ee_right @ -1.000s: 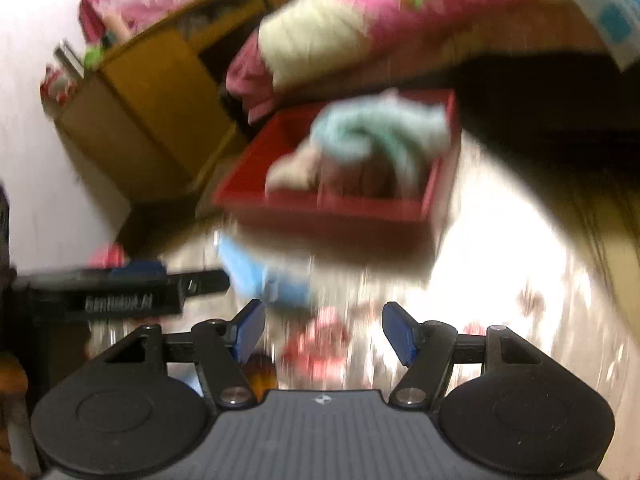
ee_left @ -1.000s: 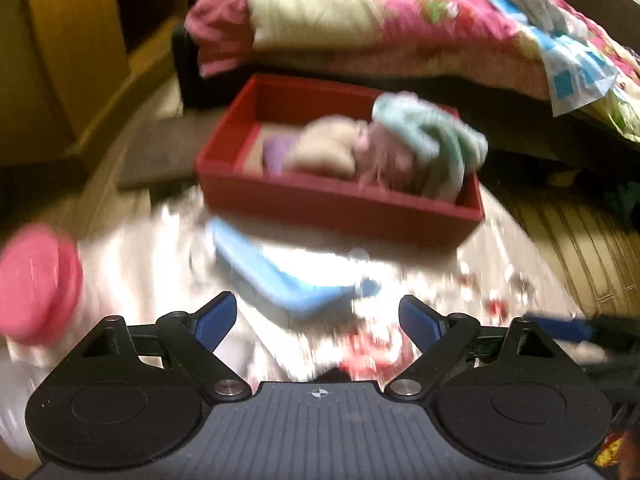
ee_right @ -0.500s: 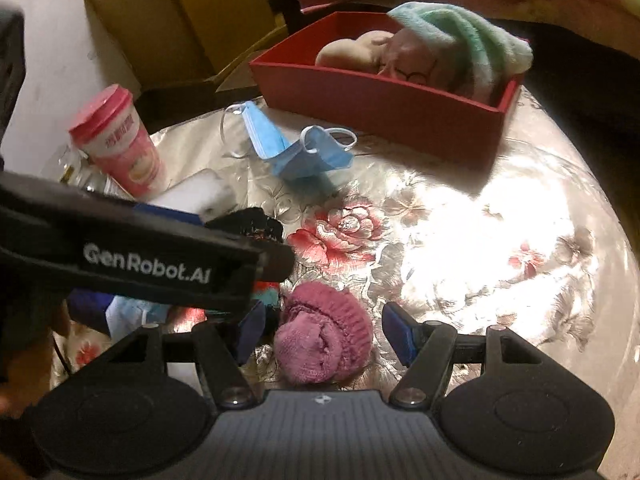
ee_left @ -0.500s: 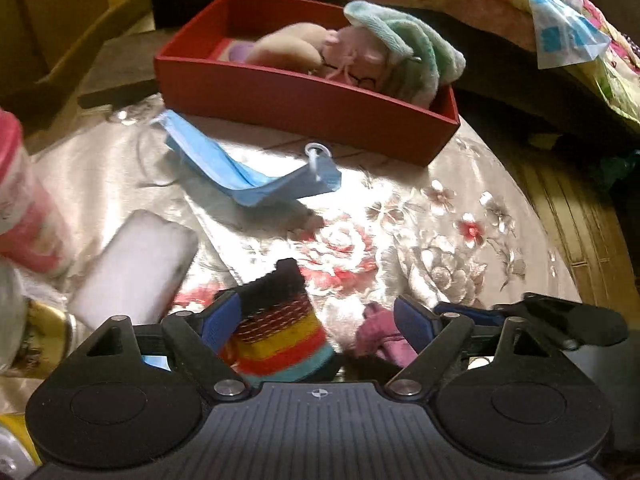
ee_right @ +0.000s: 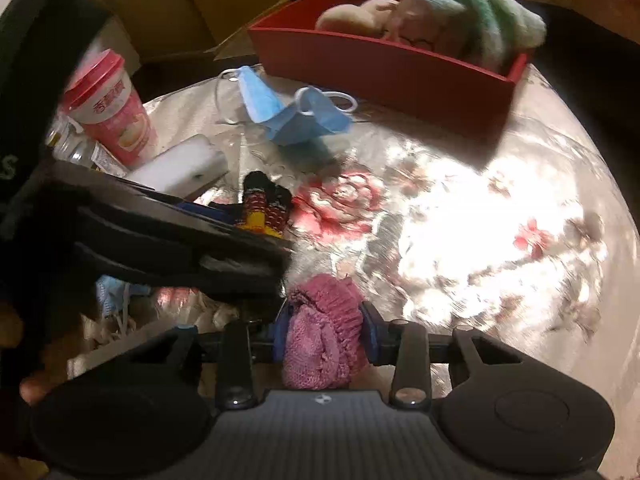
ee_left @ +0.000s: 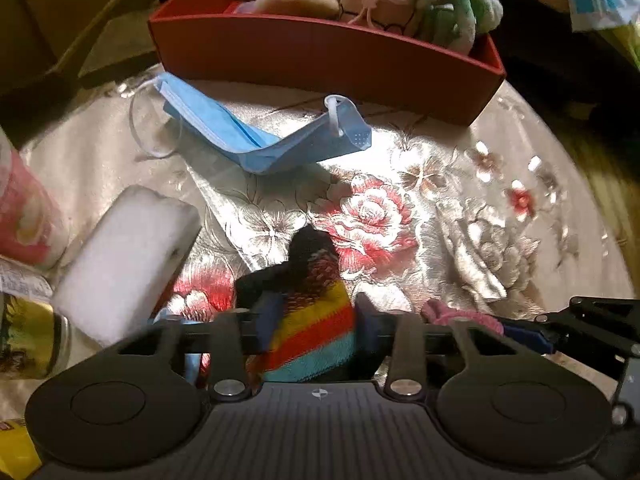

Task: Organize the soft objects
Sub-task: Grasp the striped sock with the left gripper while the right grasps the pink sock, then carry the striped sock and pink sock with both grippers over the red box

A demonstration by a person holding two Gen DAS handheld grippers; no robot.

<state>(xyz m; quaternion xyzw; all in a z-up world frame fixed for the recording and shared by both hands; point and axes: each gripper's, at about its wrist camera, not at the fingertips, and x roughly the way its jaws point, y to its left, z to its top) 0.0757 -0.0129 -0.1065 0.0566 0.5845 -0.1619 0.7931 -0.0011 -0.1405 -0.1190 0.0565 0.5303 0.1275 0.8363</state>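
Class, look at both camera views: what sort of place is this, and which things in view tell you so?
Most likely a room in a home, perhaps a bedroom or living room. A round table with a shiny floral tablecloth holds a red box of soft toys, a blue face mask and a pink drink cup.

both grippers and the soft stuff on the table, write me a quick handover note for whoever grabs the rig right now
Left gripper: jaws closing, striped sock between the pads, still on the tablecloth.
Right gripper: jaws closing on the pink sock, also still on the cloth.
Red box at the far side of the table already holds a mint towel and plush items.
Left: lift both socks into the box, then likely the blue face mask and white sponge. The pink cup is not soft; probably leave it.
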